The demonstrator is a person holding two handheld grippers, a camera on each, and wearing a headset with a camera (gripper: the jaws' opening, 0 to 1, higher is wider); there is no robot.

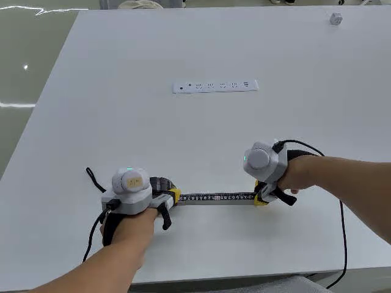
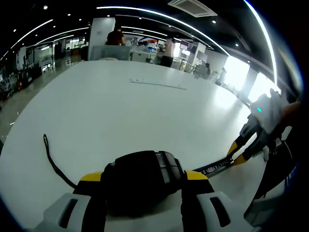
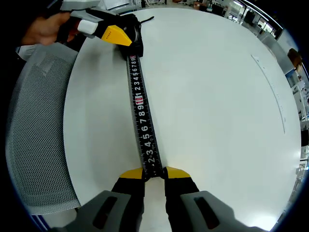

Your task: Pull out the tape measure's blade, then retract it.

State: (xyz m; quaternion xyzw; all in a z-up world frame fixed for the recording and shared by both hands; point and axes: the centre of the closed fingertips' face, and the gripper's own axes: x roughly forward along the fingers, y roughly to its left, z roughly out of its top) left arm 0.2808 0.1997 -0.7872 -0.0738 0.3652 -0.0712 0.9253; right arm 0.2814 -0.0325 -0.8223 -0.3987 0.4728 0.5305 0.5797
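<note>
The black tape measure case (image 2: pixel 142 181) sits clamped between the fingers of my left gripper (image 1: pixel 160 196), low on the white table (image 1: pixel 183 134). Its numbered blade (image 1: pixel 217 197) runs flat across the table to my right gripper (image 1: pixel 261 198), whose yellow-tipped fingers are shut on the blade's end (image 3: pixel 152 169). In the right gripper view the blade (image 3: pixel 141 116) stretches away to the case (image 3: pixel 130 34) at the left gripper (image 3: pixel 104 30). A black wrist strap (image 2: pixel 53 159) trails from the case. The right gripper (image 2: pixel 241 153) appears at the far right of the left gripper view, holding the blade (image 2: pixel 215 167).
A white power strip (image 1: pixel 215 86) lies in the middle of the table, well beyond the grippers. A small grey object (image 1: pixel 335 19) sits at the far right corner. A mesh chair (image 3: pixel 41 145) stands at the table's near edge. People stand in the far background.
</note>
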